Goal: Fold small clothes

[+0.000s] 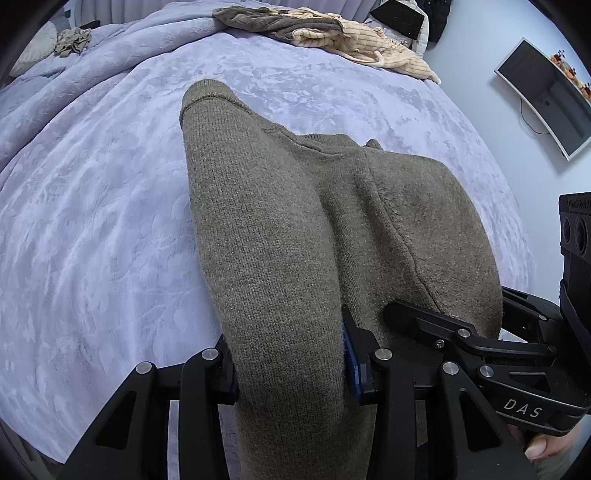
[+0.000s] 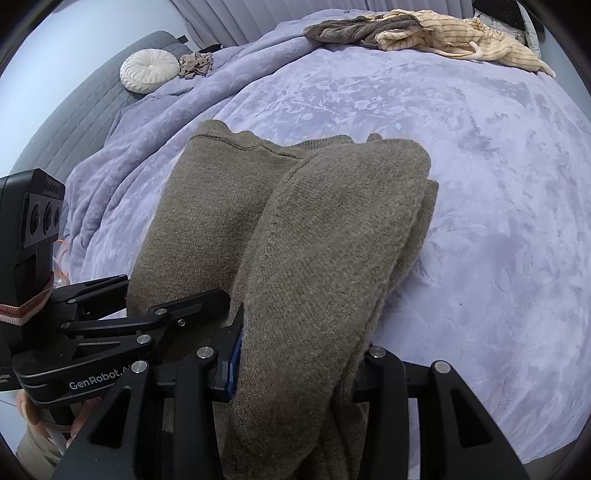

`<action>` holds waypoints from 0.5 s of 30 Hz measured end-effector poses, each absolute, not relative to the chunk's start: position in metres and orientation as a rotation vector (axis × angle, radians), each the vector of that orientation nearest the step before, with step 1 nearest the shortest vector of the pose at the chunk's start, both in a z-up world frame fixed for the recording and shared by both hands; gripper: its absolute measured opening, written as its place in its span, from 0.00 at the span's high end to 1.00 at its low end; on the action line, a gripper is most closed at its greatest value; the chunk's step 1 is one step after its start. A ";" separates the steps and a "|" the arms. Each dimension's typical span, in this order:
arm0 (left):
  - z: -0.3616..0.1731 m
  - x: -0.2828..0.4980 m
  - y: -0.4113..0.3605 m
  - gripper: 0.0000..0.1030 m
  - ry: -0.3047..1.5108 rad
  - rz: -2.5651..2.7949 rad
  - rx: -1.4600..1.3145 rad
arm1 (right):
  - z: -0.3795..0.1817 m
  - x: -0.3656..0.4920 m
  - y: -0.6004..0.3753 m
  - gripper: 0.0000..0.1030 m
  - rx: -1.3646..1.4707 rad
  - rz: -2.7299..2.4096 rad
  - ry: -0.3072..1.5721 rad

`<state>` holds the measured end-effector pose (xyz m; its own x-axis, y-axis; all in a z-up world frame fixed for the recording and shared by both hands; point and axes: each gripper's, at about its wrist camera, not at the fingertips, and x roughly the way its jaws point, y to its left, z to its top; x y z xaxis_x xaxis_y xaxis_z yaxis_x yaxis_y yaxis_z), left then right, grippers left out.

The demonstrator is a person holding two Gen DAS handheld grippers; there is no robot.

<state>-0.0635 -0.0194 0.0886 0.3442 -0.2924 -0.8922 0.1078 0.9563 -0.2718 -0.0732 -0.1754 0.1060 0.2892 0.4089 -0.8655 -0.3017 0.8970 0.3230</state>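
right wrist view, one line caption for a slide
Both tongs clamp a brown knit sweater over the lavender bedspread.

I count one olive-brown knit sweater [image 1: 280,229] clamped in my two grippers, left gripper [image 1: 291,369] and right gripper [image 2: 295,365]. One lavender blanket [image 1: 92,221] covers the bed. At its far edge lie two garments: one grey-brown garment [image 2: 362,31] and one cream striped garment [image 2: 480,40]. One round white cushion [image 2: 147,70], one small crumpled beige cloth [image 2: 195,63], one monitor [image 1: 546,96].
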 end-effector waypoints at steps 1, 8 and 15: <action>0.088 -0.064 -0.019 0.59 1.193 -0.261 -0.175 | 0.105 -0.074 -0.175 0.57 0.108 0.478 1.185; 0.080 -0.068 -0.018 0.59 1.201 -0.262 -0.178 | 0.096 -0.076 -0.177 0.57 0.133 0.494 1.186; 0.074 -0.068 -0.017 0.59 1.208 -0.268 -0.185 | 0.088 -0.075 -0.183 0.57 0.164 0.510 1.192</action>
<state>-0.0677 -0.0174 0.0743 0.3297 -0.3015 -0.8947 0.1056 0.9535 -0.2824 -0.0752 -0.1827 0.0883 0.2720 0.4616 -0.8444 -0.2924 0.8756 0.3844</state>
